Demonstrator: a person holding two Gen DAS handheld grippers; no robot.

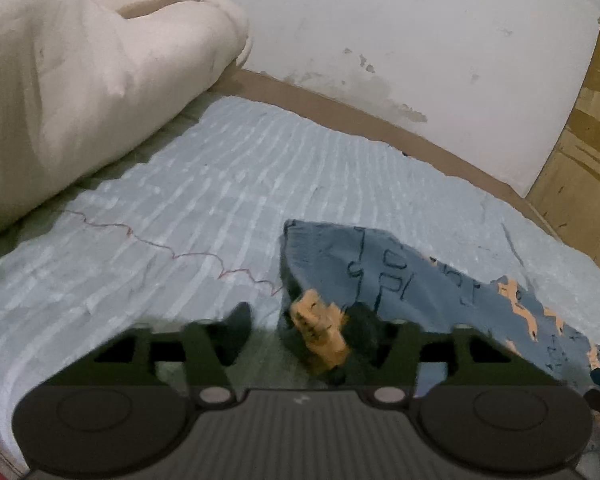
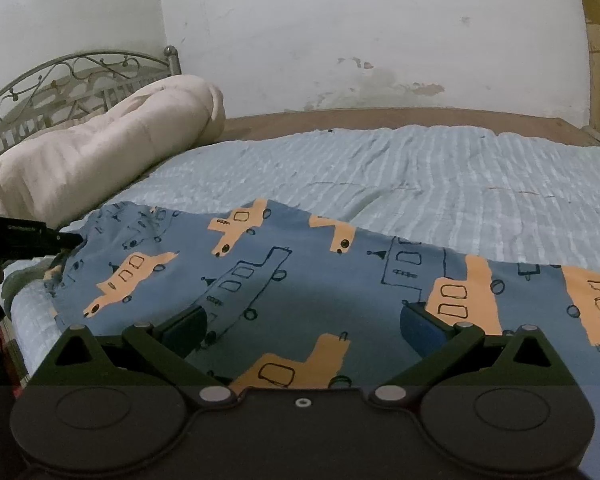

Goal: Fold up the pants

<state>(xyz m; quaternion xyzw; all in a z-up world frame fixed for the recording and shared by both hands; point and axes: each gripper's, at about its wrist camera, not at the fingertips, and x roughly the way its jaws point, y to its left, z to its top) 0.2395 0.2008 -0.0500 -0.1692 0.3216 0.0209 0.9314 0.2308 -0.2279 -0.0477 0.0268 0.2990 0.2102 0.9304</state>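
Pants [image 2: 284,280]: blue fabric printed with orange and outlined vehicles, spread across the near side of the bed, on the light blue bedspread [image 2: 420,168]. In the left wrist view the same pants [image 1: 380,264] lie to the right of that gripper, with one corner raised off the bedspread.

Pants relative to right gripper [image 2: 304,328]: the cloth lies directly under and ahead of it, filling the gap between its fingers.

Pants relative to left gripper [image 1: 300,328]: the bunched, lifted corner of the pants sits between its fingers, against the right-hand one.

Right gripper state: fingers spread wide apart, blue pads [image 2: 420,332] facing each other over the fabric, nothing clamped. I cannot tell whether the tips touch the cloth.

Left gripper state: fingers are part open with a gap on the left side; the picture is blurred here, so I cannot tell whether the corner is clamped or only resting against one finger.

Left gripper seen from right wrist view: a black part of it [image 2: 28,234] sits at the left end of the pants, at the edge of the cloth.

Beyond the pants: a rolled cream duvet [image 2: 100,148] lies toward the metal headboard [image 2: 72,76]; a stained white wall [image 2: 380,40] stands behind the bed.

Writing: some small light marking on that black part, too blurred to read.
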